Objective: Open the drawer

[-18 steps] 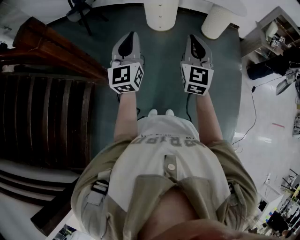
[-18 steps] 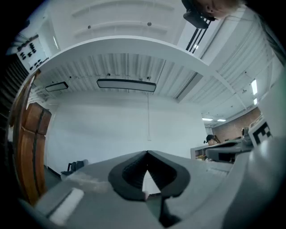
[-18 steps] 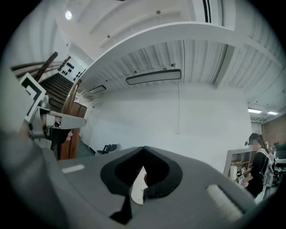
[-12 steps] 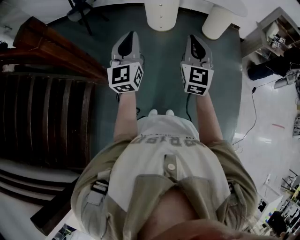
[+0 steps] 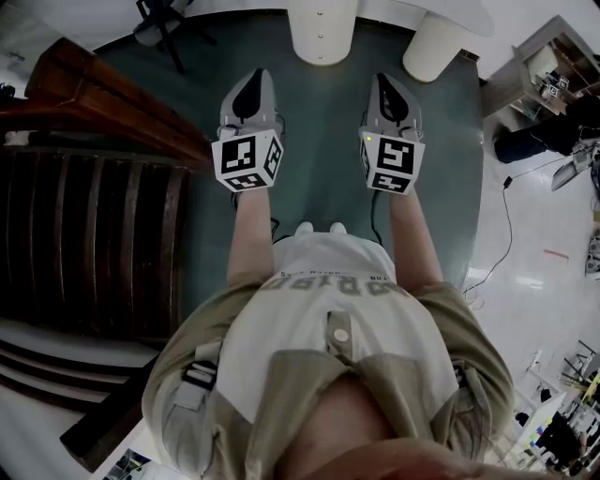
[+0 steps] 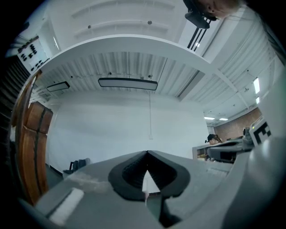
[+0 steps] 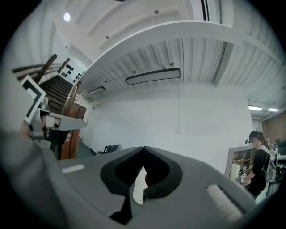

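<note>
Left gripper (image 5: pixel 253 82), right gripper (image 5: pixel 386 82) held level, side by side; fingers (image 6: pixel 129 174) clenched, nothing grasped (start pose, judged). Drawer not seen; wall (image 6: pixel 111 129) faced.

From head, steeply down onto left claw (image 5: pixel 255 80) and right claw (image 5: pixel 386 82); from each claw, level, toward same far wall (image 6: pixel 111 129).

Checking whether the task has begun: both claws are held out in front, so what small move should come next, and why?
Probably carry both forward toward the white rounded unit ahead, opening one on the way. The left claw and right claw are shut, empty, side by side above the green floor, touching nothing, and no drawer handle shows yet.
</note>
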Demonstrator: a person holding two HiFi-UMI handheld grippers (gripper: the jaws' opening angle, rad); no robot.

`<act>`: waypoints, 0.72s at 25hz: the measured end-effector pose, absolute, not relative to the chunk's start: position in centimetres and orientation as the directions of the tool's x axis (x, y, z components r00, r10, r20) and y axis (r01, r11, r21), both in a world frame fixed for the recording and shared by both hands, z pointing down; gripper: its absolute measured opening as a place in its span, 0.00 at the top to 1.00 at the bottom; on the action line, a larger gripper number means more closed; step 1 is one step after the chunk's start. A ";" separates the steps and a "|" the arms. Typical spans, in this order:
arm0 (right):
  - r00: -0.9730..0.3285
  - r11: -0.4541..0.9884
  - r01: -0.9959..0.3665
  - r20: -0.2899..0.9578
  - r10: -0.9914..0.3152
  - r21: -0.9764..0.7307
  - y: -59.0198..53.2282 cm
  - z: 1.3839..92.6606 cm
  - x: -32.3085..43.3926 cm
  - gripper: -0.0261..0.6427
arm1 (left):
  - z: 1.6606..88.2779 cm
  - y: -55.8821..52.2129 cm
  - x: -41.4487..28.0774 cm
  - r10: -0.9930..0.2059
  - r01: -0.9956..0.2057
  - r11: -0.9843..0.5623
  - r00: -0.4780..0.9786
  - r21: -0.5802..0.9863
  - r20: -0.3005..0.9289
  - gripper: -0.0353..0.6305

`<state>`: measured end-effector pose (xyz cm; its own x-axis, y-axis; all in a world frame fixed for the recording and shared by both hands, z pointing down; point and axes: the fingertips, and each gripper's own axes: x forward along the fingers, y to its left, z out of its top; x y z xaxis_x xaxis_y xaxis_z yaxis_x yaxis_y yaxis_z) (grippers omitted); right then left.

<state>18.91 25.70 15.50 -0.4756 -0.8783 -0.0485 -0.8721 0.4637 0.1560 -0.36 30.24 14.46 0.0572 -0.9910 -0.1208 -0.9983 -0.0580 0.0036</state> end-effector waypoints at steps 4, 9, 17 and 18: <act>-0.454 0.446 -0.890 -0.078 -0.888 0.098 25.0 15.5 21.2 0.96 | 14.9 30.0 0.6 -0.992 -0.998 -0.062 0.061 0.008 -0.113 0.94; -0.468 0.463 -0.883 -0.064 -0.881 0.074 23.7 16.2 23.6 0.56 | 15.5 29.0 2.2 -0.990 -0.995 -0.097 0.094 0.026 -0.100 0.49; -0.436 0.432 -0.899 -0.047 -0.899 0.069 22.0 17.3 28.6 0.50 | 16.8 28.9 2.5 -0.997 -0.999 -0.023 0.020 0.033 -0.077 0.47; -0.436 0.433 -0.899 -0.044 -0.899 0.069 21.8 17.5 29.0 0.50 | 17.0 28.8 2.5 -0.997 -0.999 -0.012 0.010 0.033 -0.072 0.47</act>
<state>28.98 21.80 17.46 -0.4359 -0.8989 -0.0435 -0.8989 0.4326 0.0692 2.52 28.83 17.04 0.0100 -0.9974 -0.0719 -0.9994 -0.0124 0.0329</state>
